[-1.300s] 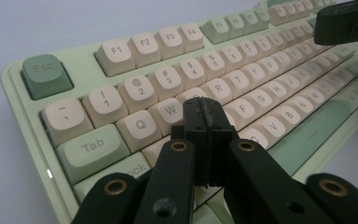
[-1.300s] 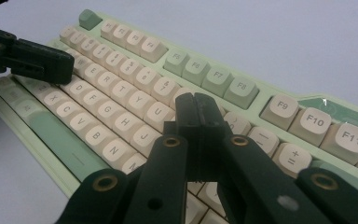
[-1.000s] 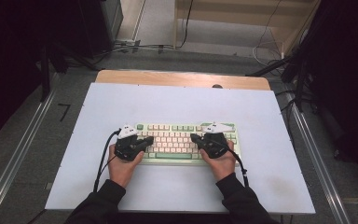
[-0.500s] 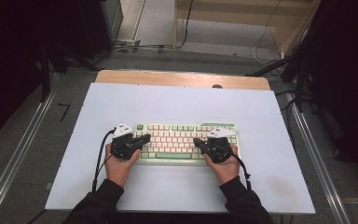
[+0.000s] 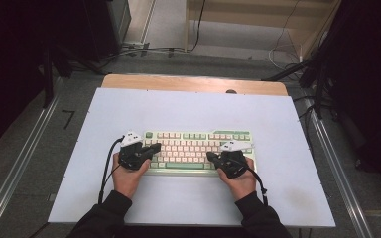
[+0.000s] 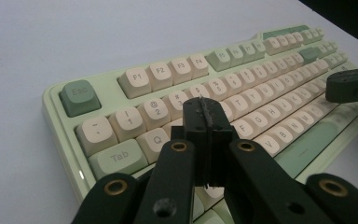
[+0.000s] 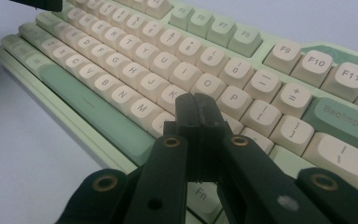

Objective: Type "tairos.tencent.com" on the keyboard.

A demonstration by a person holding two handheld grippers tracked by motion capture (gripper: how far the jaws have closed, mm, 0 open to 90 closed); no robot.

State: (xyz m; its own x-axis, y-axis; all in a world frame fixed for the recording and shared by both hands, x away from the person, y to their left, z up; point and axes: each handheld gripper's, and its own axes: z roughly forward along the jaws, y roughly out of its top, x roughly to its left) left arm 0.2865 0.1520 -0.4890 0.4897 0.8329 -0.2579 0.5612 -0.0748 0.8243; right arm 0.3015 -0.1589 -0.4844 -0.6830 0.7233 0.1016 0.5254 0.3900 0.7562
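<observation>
Green keyboard (image 5: 198, 152): both closed, empty tools, left (image 5: 155, 147) at 9 o'clock, right (image 5: 211, 156) at 3, poised over keys; typing seemingly underway.

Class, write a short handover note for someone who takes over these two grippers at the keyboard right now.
Left gripper: jaws shut, empty, tip over the W/E keys at the left end of the keyboard.
Right gripper: jaws shut, empty, tip over the K/L keys near the right end.
Keyboard: green and cream, flat on the white table, square to the person.
Done: both tips are in place above the keys.
Left: whether any key is pressed cannot be told; the key presses likely remain.
</observation>
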